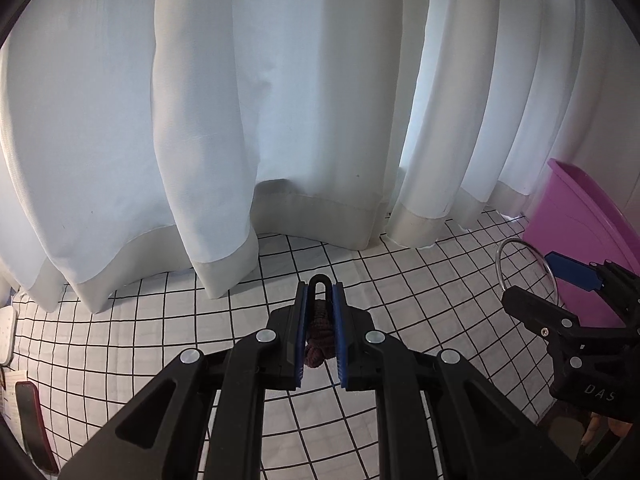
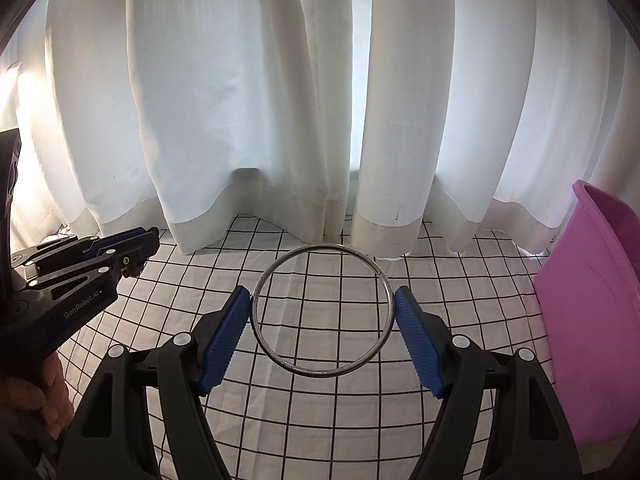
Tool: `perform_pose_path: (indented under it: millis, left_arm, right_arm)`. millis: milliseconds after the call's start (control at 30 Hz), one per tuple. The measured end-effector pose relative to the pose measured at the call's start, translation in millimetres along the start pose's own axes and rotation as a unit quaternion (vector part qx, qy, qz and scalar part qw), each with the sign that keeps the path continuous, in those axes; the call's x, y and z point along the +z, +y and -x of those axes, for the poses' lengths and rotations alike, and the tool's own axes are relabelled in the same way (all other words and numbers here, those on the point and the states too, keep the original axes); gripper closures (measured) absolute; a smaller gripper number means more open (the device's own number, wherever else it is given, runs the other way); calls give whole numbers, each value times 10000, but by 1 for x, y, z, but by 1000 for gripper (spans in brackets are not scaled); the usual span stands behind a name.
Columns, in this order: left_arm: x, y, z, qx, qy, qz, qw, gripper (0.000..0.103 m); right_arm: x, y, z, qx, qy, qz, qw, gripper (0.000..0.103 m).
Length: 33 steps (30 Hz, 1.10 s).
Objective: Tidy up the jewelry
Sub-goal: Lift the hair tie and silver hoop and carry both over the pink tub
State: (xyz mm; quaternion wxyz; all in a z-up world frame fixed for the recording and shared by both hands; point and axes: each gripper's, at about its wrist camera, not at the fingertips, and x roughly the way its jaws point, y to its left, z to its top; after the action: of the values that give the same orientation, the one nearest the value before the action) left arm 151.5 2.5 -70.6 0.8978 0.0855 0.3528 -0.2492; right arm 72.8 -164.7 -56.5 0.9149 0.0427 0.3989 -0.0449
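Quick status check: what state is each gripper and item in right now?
left gripper: shut on dark red braided band
right gripper: shut on metal bangle, jaws wide
metal bangle: held off the cloth
pink tub: on checked cloth, contents hidden

Left gripper [image 1: 320, 312] clamped on a dark red braided cord [image 1: 319, 342] with a black loop [image 1: 320, 282] poking past the fingertips, above checked cloth [image 1: 160, 340] under white curtains [image 1: 248, 100]; right gripper [image 1: 536, 288] holding a metal ring [image 1: 498, 268] beside a pink bin [image 1: 576, 220].
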Motion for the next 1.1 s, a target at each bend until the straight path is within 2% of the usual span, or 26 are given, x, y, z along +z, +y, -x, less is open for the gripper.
perform_pose_path:
  millis: [300, 633, 900, 1100]
  left_arm:
    - [21, -60, 6, -625, -89, -402, 9972, 91]
    - [50, -132, 8, -1057, -200, -687, 9918, 91]
    - [81, -196, 0, -1376, -277, -946, 9856, 91]
    - [99, -259, -7, -1691, -318, -1263, 9770, 91]
  right_arm:
    - [3, -44, 46, -468, -204, -327, 9982, 32]
    - [4, -100, 88, -788, -386, -508, 9949, 32]
    - [5, -161, 114, -1083, -528, -730, 9900, 32]
    - [-5, -217, 136, -1372, -620, -1000, 9835, 32]
